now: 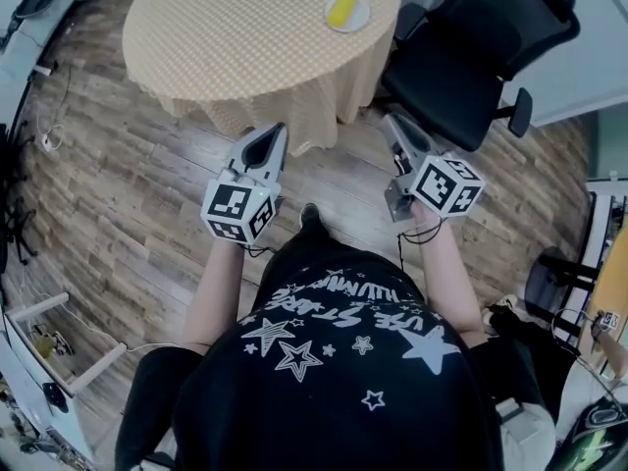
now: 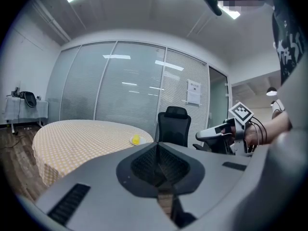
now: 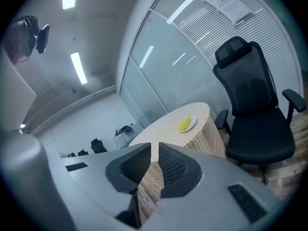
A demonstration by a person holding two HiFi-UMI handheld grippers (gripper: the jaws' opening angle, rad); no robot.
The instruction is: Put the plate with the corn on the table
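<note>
A white plate (image 1: 347, 13) with a yellow corn cob (image 1: 341, 8) rests on the round checked table (image 1: 226, 37), near its far right edge. Both grippers hang in the air in front of the person, well short of the table. My left gripper (image 1: 275, 130) has its jaws together and holds nothing. My right gripper (image 1: 394, 121) shows only a thin slit between its jaws, also empty. The left gripper view shows the plate (image 2: 136, 140) far ahead beyond the jaws (image 2: 157, 146). The right gripper view has the plate (image 3: 186, 124) above the jaw tips (image 3: 155, 146).
A black office chair (image 1: 471, 47) stands right of the table, close to the plate's side. Wooden floor lies between the person and the table. Cables and equipment line the left wall; more gear sits at the right edge.
</note>
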